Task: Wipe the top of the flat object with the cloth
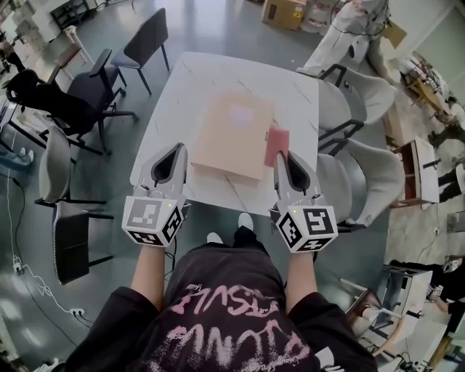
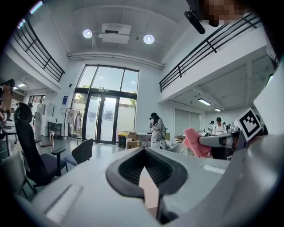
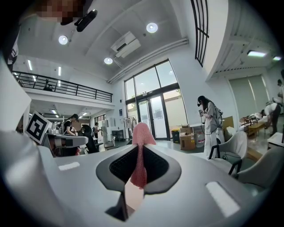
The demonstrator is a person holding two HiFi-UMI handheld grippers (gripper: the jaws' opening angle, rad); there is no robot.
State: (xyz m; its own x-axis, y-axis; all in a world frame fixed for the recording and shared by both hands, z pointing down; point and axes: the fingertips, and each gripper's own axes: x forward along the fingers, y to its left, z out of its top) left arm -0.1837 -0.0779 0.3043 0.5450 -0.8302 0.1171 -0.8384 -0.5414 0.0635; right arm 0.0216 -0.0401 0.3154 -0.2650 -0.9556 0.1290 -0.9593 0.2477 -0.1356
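Stands in a dark shirt [image 1: 225, 320] with pink lettering on the near side of the flat tan board [image 1: 232, 131], working a pair of handheld two-jaw tools. Shows one marker cube [image 1: 152, 220] on the left tool and another [image 1: 309, 229] on the right, both nearer than the board's front edge.

Holds the left gripper [image 1: 176, 150] just beside the board's near left corner, off its left edge, jaws pressed together with nothing caught between them. Holds the right gripper [image 1: 280, 157] just off the board's near right corner, jaws clenched on the pink cloth [image 1: 276, 142]. Pinches the cloth by its lower part, with the rest standing up past the jaw tips and lying along the board's right edge in the head view. Leaves open, in every view, whether the cloth touches the board's top.

Has the board lying flat on a white marbled table [image 1: 189, 80], with bare tabletop showing to the board's left, to its right and past its far edge.

Takes in dark chairs [image 1: 142, 43] on the floor to the board's left, pale chairs [image 1: 356, 102] to its right, and a cardboard box [image 1: 283, 11] on the floor well beyond its far edge.
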